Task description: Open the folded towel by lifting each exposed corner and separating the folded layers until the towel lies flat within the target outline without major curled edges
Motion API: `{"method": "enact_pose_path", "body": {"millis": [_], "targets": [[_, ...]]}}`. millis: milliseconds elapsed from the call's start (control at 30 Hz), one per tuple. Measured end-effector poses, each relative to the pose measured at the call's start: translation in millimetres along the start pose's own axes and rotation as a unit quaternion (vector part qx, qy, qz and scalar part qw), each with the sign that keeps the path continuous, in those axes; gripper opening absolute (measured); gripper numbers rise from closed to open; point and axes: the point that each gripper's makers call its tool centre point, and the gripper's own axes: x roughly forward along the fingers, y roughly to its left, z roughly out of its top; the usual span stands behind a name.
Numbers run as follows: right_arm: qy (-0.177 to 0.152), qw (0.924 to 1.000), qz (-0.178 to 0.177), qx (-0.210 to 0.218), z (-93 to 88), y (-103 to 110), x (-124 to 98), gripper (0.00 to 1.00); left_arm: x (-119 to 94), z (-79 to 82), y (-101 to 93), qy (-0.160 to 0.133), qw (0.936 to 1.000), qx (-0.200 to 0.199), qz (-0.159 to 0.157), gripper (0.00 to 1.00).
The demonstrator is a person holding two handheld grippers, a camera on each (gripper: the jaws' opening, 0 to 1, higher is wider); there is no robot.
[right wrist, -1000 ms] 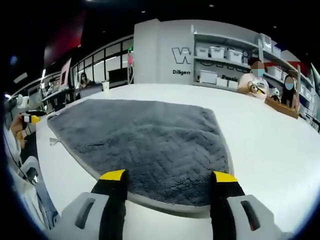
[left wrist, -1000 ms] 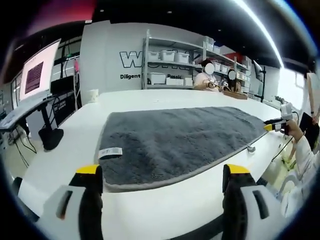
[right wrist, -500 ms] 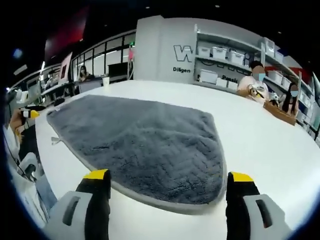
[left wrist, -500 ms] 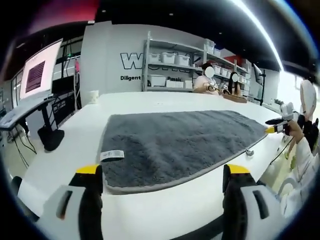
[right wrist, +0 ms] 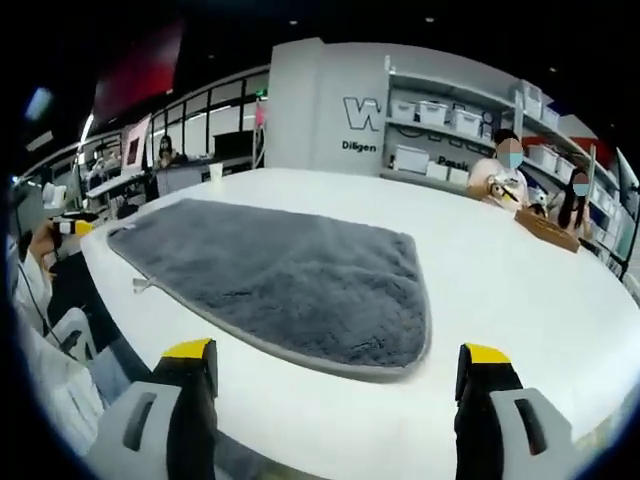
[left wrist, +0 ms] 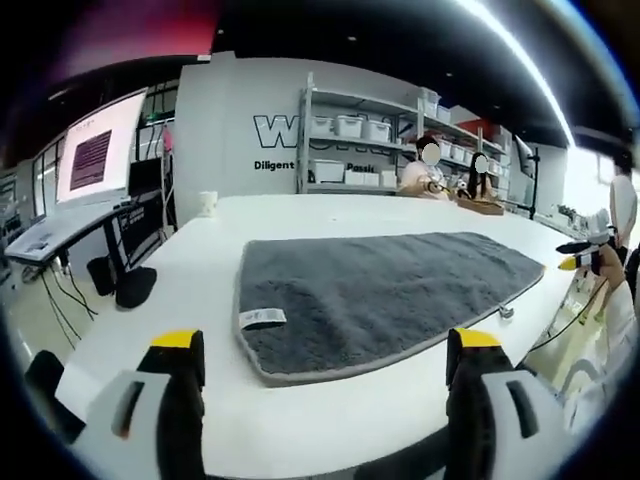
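Observation:
A grey plush towel [left wrist: 385, 290] lies spread flat on the white table [left wrist: 200, 300], with a white label [left wrist: 261, 319] at its near left corner. My left gripper [left wrist: 318, 350] is open, held back from the towel's near edge with nothing between its jaws. In the right gripper view the same towel [right wrist: 290, 280] stretches out flat, a small loop at its left edge. My right gripper [right wrist: 338, 355] is open too, short of the towel's near right corner. The right gripper [left wrist: 580, 260] also shows at the far right of the left gripper view.
A white cup [left wrist: 207, 203] stands at the table's far left. A monitor [left wrist: 97, 156] on a stand is off the table's left side. Shelves with white bins [left wrist: 350, 150] line the back wall. Two people [right wrist: 505, 175] sit at the far end by a wooden box [right wrist: 547, 228].
Both grippers have drawn back from the towel, so it looks smaller and farther. The right gripper's jaws have spread wider than a second ago. The towel itself has not moved.

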Motion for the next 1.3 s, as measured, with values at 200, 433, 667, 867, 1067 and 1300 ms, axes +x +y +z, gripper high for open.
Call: {"method": "enact_pose_path", "body": {"millis": [200, 433, 667, 867, 1067, 1300], "targets": [[0.007, 1.0000, -0.002, 0.001, -2.9, -0.3, -0.5, 0.99, -9.0, -9.1, 10.8, 0.004, 0.9999, -0.010, 0.009, 0.99], [0.011, 0.9999, -0.002, 0.000, -1.8, 0.6, 2.4, 0.99, -16.2, -13.0, 18.3, 0.001, 0.9997, -0.018, 0.016, 0.99], [0.022, 0.9997, 0.005, -0.003, -5.1, 7.5, 5.8, 0.99, -18.2, -16.6, 17.8, 0.000, 0.9997, -0.022, 0.010, 0.99], [0.017, 0.9998, 0.000, 0.002, -3.6, 5.8, 4.8, 0.99, -17.5, -16.4, 16.1, -0.001, 0.9998, -0.022, 0.004, 0.99], [0.018, 0.9998, 0.001, -0.003, -2.9, 6.7, 3.0, 0.99, -14.5, -11.2, 12.5, -0.015, 0.9996, -0.023, -0.005, 0.99], [0.020, 0.9998, 0.001, 0.002, -5.8, 5.2, 3.9, 0.99, -8.0, -9.7, 5.6, -0.016, 0.9994, -0.026, -0.018, 0.99]]}}
